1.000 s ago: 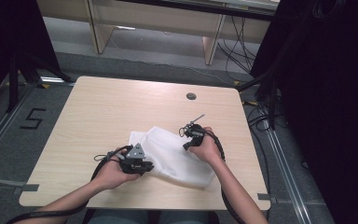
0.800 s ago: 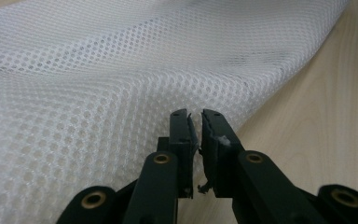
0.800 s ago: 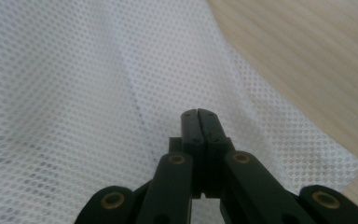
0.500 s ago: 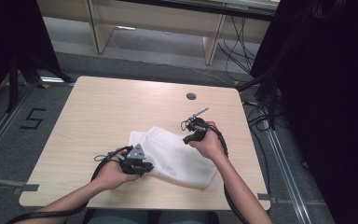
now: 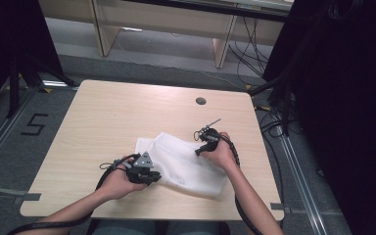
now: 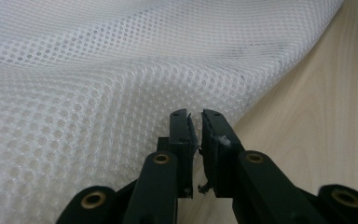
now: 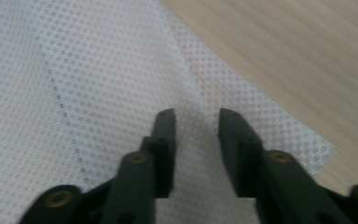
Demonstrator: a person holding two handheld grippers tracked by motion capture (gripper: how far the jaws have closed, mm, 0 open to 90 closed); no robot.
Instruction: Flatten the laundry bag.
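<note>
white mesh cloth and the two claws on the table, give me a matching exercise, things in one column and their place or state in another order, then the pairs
Things:
1. white mesh cloth
2. left claw
3. right claw
4. round hole in the table top

Place or state:
a. jaws parted over the cloth's edge, having just been opening, nothing pinched
b. far side of the table, beyond the cloth
c. jaws nearly together at the cloth's edge
d. lying rumpled on the near half of the table, between the two hands

Pairs: 1-d, 2-c, 3-a, 4-b
</note>
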